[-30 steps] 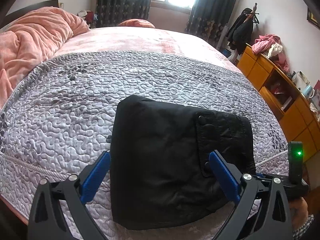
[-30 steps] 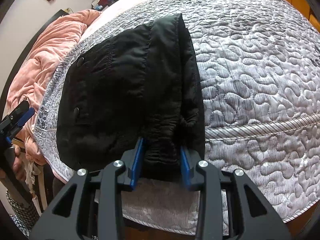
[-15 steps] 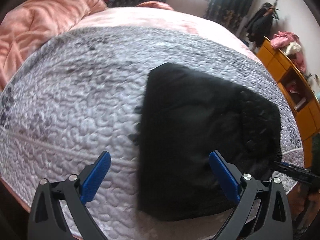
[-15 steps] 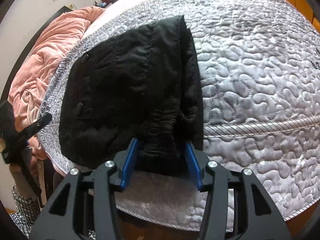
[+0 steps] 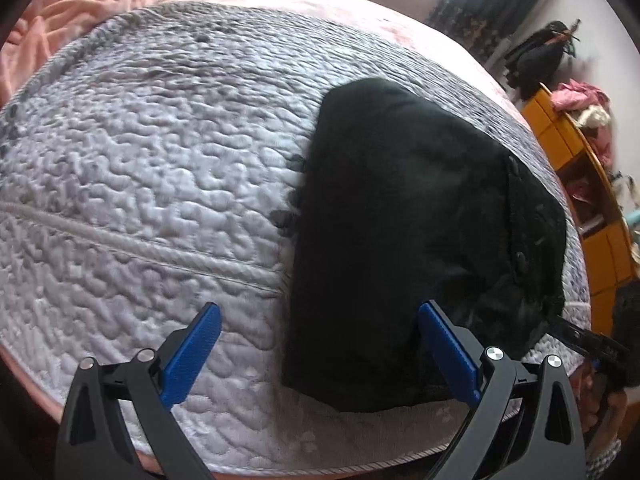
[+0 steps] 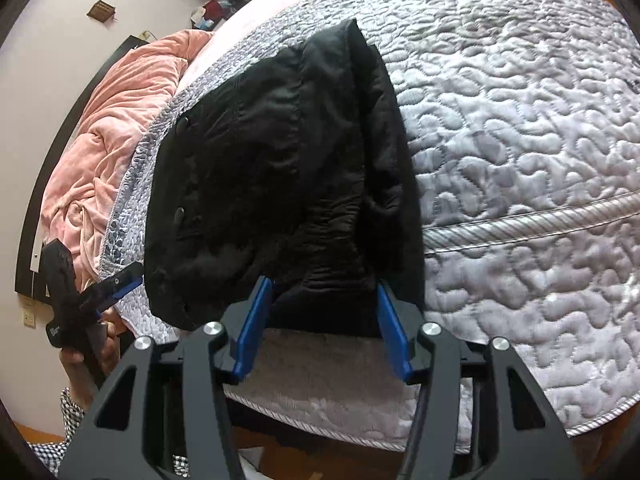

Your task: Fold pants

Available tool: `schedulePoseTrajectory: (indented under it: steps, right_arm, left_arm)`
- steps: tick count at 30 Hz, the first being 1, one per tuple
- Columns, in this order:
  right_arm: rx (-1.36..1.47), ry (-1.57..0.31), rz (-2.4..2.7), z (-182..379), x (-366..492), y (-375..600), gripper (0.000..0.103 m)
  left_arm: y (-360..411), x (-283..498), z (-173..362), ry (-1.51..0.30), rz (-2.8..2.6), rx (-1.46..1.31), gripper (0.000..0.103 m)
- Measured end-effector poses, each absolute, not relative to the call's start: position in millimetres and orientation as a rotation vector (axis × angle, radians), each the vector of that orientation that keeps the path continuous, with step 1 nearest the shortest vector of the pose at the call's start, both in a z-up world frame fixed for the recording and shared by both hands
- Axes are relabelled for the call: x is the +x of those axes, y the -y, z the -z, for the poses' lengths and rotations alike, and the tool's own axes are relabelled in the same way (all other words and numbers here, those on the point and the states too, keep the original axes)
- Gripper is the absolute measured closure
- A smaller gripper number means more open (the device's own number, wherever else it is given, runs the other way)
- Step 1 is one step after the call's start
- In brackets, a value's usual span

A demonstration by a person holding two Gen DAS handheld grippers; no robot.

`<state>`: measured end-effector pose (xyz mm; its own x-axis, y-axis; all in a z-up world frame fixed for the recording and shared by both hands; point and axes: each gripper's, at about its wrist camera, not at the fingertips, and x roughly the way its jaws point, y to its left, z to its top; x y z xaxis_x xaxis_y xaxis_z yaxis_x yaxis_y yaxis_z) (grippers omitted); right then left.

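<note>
I have the folded black padded pants (image 5: pixel 404 240) lying as a thick rectangular bundle on the grey quilted bedspread (image 5: pixel 140 160), close to its near edge. My left gripper (image 5: pixel 320 352) hangs over that edge with its blue-padded jaws spread wide and gripping nothing; only the bundle's near left corner sits between them. My right gripper (image 6: pixel 326 328) has its jaws part-open, straddling the near hem of the pants, the pads just beside the cloth without pinching it. A crumpled pink fleece blanket (image 6: pixel 116 128) lies at the far left.
</note>
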<state>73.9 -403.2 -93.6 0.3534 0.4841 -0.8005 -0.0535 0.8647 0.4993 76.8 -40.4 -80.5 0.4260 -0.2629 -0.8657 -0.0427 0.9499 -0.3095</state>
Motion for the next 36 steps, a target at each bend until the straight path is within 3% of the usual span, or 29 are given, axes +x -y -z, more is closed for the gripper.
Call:
schedulePoseTrajectory:
  steps: [5, 13, 16, 19, 24, 33, 36]
  right_arm:
    - [0.415, -1.15, -0.356, 94, 72, 403, 0.075]
    - [0.389, -1.192, -0.338, 101, 72, 403, 0.077]
    - [0.381, -1.185, -0.351, 94, 70, 402, 0.071]
    - [0.386, -1.161, -0.351, 82, 65, 410, 0.036]
    - [0.421, -1.115, -0.374, 67, 63, 428, 0.036]
    - [0.499, -1.154, -0.394, 86, 77, 443, 0.031]
    - [0.536, -1.173, -0.413, 95, 82, 448, 0.027]
  left_arm:
    - [46, 92, 99, -1.199, 0.236, -0.366, 0.003]
    - [37, 105, 93, -1.196, 0.279, -0.345, 0.004]
    - [35, 111, 99, -1.22, 0.327, -0.374, 0.004]
    - [29, 119, 108, -1.259, 0.406, -0.449, 0.004]
    - [20, 129, 124, -1.3, 0.549, -0.592, 0.004]
    - [35, 141, 139, -1.349, 0.64, -0.591, 0.005]
    - [38, 135, 136, -1.324, 0.633, -0.562, 0.012]
